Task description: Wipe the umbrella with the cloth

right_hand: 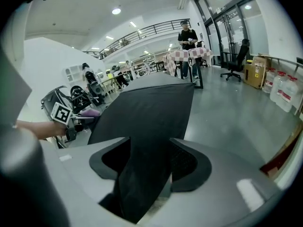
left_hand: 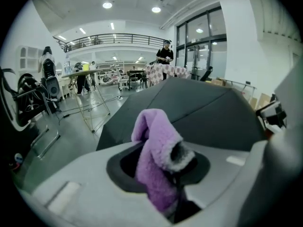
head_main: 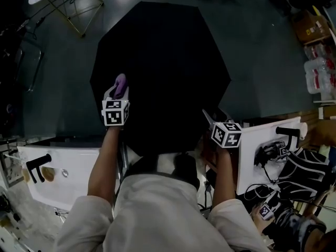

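Note:
A big black umbrella (head_main: pixel 163 62) stands open on the grey floor in front of me, canopy up. My left gripper (head_main: pixel 117 90) is over the canopy's near left part, shut on a fluffy purple cloth (head_main: pixel 121 84). In the left gripper view the cloth (left_hand: pixel 154 145) sticks up from between the jaws, with the umbrella (left_hand: pixel 203 103) just beyond. My right gripper (head_main: pixel 208 118) is at the canopy's near right edge. In the right gripper view a fold of the black umbrella fabric (right_hand: pixel 147 108) runs between the jaws, which stand wide apart.
A wire-frame stand (head_main: pixel 76 7) stands on the floor at the far left. White tables (head_main: pixel 58 167) flank me, the right one (head_main: pixel 257 140) littered with black cables. Water bottles (head_main: pixel 320 72) and a cardboard box (head_main: pixel 310 25) are at the far right. A person (right_hand: pixel 188 37) stands far off.

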`<state>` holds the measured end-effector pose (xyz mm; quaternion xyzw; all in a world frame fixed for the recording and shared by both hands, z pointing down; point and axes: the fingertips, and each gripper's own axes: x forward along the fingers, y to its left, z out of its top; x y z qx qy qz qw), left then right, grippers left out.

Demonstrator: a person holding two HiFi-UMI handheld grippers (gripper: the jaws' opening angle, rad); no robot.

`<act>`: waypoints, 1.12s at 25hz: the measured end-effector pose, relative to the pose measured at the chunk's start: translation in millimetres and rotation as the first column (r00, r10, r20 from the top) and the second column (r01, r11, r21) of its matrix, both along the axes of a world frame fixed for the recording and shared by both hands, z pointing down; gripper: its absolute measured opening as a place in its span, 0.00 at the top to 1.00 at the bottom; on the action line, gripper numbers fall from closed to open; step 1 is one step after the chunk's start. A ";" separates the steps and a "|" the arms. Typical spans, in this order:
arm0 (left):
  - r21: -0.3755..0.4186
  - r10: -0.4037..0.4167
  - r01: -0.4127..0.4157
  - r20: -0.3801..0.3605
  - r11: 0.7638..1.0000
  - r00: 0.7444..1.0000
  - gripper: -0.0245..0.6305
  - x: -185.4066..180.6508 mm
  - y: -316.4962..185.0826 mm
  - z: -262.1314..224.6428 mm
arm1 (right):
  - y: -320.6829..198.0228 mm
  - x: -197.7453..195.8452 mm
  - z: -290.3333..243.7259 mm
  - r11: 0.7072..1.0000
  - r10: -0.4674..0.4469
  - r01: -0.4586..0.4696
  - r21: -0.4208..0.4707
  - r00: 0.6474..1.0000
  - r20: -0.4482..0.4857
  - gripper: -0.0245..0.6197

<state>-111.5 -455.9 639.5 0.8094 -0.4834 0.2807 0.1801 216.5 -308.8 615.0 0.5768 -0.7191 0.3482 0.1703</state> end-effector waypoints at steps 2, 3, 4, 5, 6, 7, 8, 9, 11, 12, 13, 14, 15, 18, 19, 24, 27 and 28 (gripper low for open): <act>0.006 0.010 -0.010 -0.021 1.000 1.000 0.77 10.5 3.3 -3.5 | 0.7 0.0 3.1 1.000 0.004 -0.004 -0.006 1.000 0.003 0.56; 0.011 0.018 -0.018 -0.030 1.000 0.999 0.77 16.4 5.2 -5.0 | 1.0 0.1 3.3 1.000 0.007 -0.007 -0.004 1.000 0.007 0.56; 0.015 0.026 -0.026 -0.038 1.000 0.999 0.77 22.6 7.1 -6.2 | 1.2 0.3 3.1 1.000 0.011 -0.011 -0.002 1.000 0.011 0.56; 0.018 0.034 -0.034 -0.046 0.999 0.998 0.78 28.8 9.0 -7.4 | 1.1 0.2 2.9 1.000 0.012 -0.012 0.000 1.000 0.013 0.56; 0.020 0.042 -0.041 -0.053 0.999 0.998 0.78 34.6 11.1 -8.3 | 1.0 -0.2 2.7 1.000 0.012 -0.012 0.002 1.000 0.014 0.56; 0.021 0.049 -0.047 -0.061 0.999 0.997 0.78 40.3 13.5 -9.7 | 1.0 -0.9 2.5 1.000 0.010 -0.010 0.003 1.000 0.014 0.56; 0.022 0.056 -0.054 -0.070 0.998 0.996 0.78 46.2 16.1 -11.6 | 1.1 -1.8 2.1 1.000 0.009 -0.009 0.004 1.000 0.015 0.57; 0.021 0.063 -0.061 -0.081 0.998 0.995 0.78 52.2 19.0 -13.8 | 1.4 -3.1 1.5 1.000 0.008 -0.008 0.006 1.000 0.015 0.58; 0.019 0.080 -0.078 -0.101 0.997 0.992 0.78 63.5 26.1 -16.8 | 2.2 -6.9 0.6 1.000 0.006 -0.006 0.010 1.000 0.014 0.59; 0.018 0.090 -0.088 -0.108 0.996 0.990 0.78 68.7 29.8 -17.5 | 2.3 -9.5 0.5 1.000 0.004 -0.004 0.011 1.000 0.012 0.59; 0.017 0.100 -0.099 -0.114 0.995 0.988 0.78 73.5 33.4 -17.8 | 2.2 -12.3 0.3 1.000 0.000 0.000 0.012 1.000 0.008 0.60; 0.015 0.109 -0.108 -0.119 0.994 0.987 0.78 77.9 36.6 -18.1 | 2.0 -15.0 0.0 1.000 -0.004 0.004 0.013 1.000 0.004 0.60; 0.013 0.118 -0.117 -0.124 0.993 0.985 0.78 81.9 39.6 -18.6 | 1.9 -17.4 -0.7 1.000 -0.008 0.008 0.016 1.000 -0.001 0.60; 0.012 0.146 -0.146 -0.141 0.989 0.979 0.78 94.3 47.3 -22.6 | 3.1 -20.8 -2.5 1.000 -0.009 0.009 0.023 1.000 -0.002 0.60; 0.013 0.157 -0.156 -0.146 0.988 0.977 0.78 98.7 49.5 -24.3 | 4.0 -21.0 -2.3 1.000 -0.007 0.007 0.022 1.000 -0.001 0.60; 0.020 0.214 -0.213 -0.167 0.977 0.962 0.78 123.7 60.4 -31.3 | 7.7 -20.7 -1.4 1.000 0.010 -0.010 0.016 1.000 -0.005 0.60; 0.027 0.248 -0.247 -0.185 0.969 0.951 0.78 144.0 68.1 -37.9 | 9.4 -18.8 -3.2 1.000 0.018 -0.018 0.017 1.000 -0.008 0.60; 0.029 0.258 -0.257 -0.191 0.966 0.947 0.78 151.0 70.8 -40.3 | 9.8 -17.9 -3.9 1.000 0.019 -0.019 0.018 1.000 -0.009 0.60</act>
